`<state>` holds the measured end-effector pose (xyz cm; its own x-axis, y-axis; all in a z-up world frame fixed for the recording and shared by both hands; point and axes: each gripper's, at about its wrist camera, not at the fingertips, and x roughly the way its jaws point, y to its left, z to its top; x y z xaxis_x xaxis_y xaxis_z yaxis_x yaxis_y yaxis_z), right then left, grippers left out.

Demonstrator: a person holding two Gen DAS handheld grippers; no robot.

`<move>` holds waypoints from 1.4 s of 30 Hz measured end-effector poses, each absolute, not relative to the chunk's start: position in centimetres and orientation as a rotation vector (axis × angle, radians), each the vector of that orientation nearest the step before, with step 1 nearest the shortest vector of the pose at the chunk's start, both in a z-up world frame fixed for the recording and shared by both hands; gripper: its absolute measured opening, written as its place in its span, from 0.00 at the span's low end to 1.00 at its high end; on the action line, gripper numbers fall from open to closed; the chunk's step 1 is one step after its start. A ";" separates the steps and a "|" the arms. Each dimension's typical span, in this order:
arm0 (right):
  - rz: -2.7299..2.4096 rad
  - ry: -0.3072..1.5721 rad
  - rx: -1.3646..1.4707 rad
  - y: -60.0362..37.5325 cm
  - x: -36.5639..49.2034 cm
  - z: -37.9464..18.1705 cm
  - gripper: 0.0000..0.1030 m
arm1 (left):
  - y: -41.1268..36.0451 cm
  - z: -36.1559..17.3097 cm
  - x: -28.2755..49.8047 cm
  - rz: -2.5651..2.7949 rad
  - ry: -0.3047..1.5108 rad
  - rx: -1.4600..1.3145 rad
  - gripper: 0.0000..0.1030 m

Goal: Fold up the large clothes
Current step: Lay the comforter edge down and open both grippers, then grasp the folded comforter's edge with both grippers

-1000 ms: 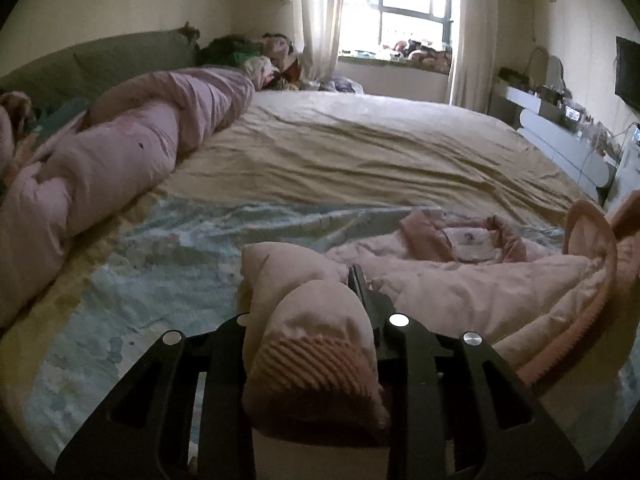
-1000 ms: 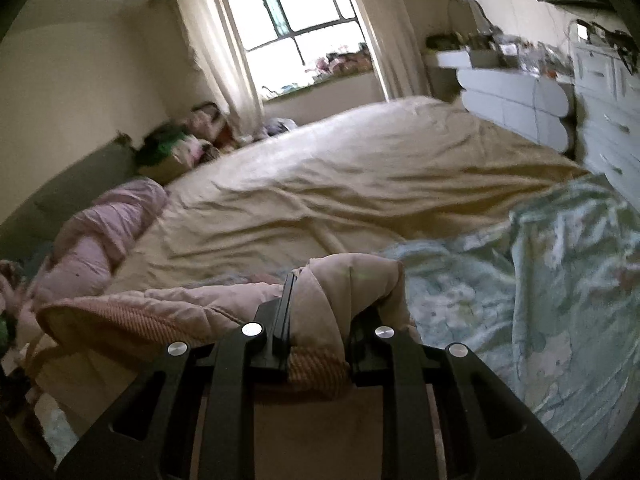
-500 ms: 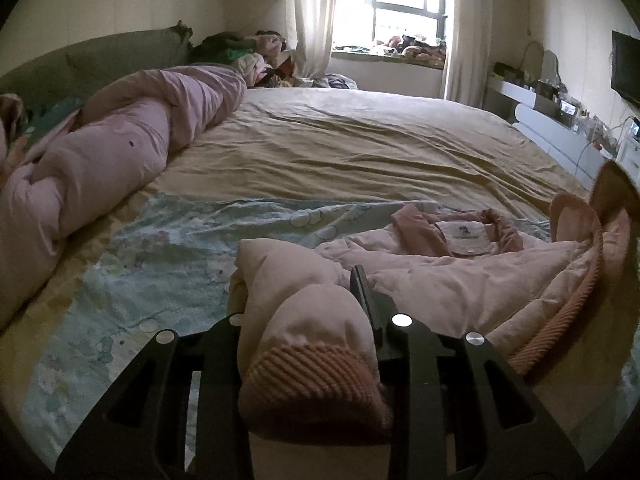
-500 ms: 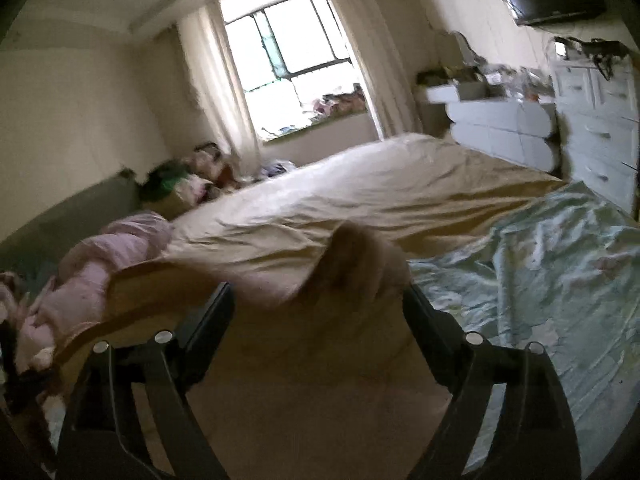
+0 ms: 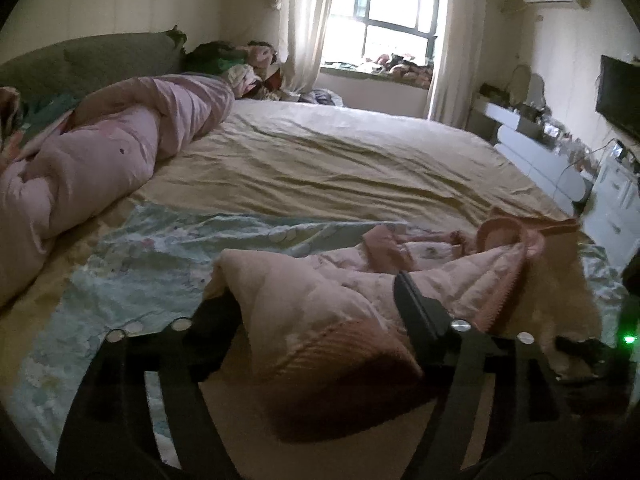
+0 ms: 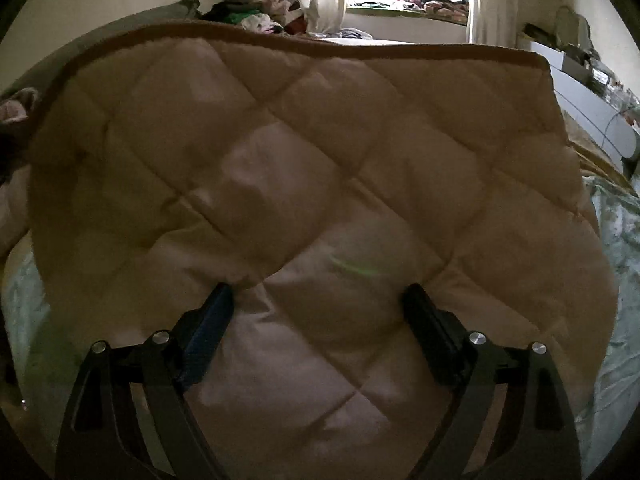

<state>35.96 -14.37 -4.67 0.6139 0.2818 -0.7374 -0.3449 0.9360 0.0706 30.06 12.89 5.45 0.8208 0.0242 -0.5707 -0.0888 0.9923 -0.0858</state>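
Observation:
A pink quilted jacket (image 5: 460,276) lies crumpled on the bed, its collar and label facing up. My left gripper (image 5: 316,296) stands open, and a sleeve with a ribbed cuff (image 5: 340,360) lies loosely between its spread fingers. In the right wrist view the jacket's quilted panel (image 6: 312,168) fills almost the whole frame, draped just ahead of my right gripper (image 6: 320,300), which is open with its fingers wide apart. The right gripper's body with a green light (image 5: 628,338) shows at the left wrist view's right edge.
The jacket rests on a light blue printed sheet (image 5: 160,264) over a tan bedspread (image 5: 340,160). A rolled pink duvet (image 5: 100,160) lies along the left. White drawers (image 5: 612,216) and a TV (image 5: 620,96) stand on the right, the window (image 5: 392,20) behind.
Both grippers have opened: the left let go of the sleeve cuff, the right let go of the jacket edge. The jacket panel now spreads across the right wrist view.

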 end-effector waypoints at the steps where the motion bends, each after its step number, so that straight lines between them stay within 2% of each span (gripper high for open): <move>1: 0.362 0.837 -0.066 -14.5 36.1 -4.6 0.87 | 12.7 5.8 29.8 0.059 0.593 -0.104 0.74; 2: 0.361 0.838 -0.057 -14.5 36.1 -4.5 0.87 | 12.6 6.1 29.5 0.068 0.578 -0.094 0.78; 3: 0.363 0.839 -0.053 -14.6 36.2 -4.4 0.87 | 12.5 6.7 28.9 0.095 0.545 -0.074 0.87; 4: 0.366 0.837 -0.052 -14.6 36.2 -4.3 0.87 | 12.4 7.2 28.6 0.100 0.522 -0.067 0.88; 12: 0.365 0.746 -0.018 -17.2 35.1 -1.2 0.86 | 13.5 8.2 27.3 0.111 0.480 -0.058 0.90; 19: 0.247 0.665 -0.014 -21.8 34.1 1.6 0.88 | 16.5 4.8 27.0 0.156 0.561 -0.106 0.90; 22: 0.197 0.660 -0.009 -24.3 34.7 1.3 0.93 | 17.7 2.7 26.9 0.160 0.608 -0.126 0.90; 29: 0.112 0.697 -0.002 -28.1 35.0 0.2 0.93 | 18.7 -1.4 27.1 0.133 0.710 -0.120 0.90; 42: 0.116 0.723 -0.002 -28.4 35.2 -1.8 0.94 | 17.6 -3.0 27.6 0.118 0.774 -0.094 0.91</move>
<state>35.23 -28.41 -1.81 0.7436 0.1055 -0.6603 -0.1070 0.9935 0.0382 27.55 17.60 -3.00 0.7093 0.0720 -0.7012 -0.1412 0.9891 -0.0413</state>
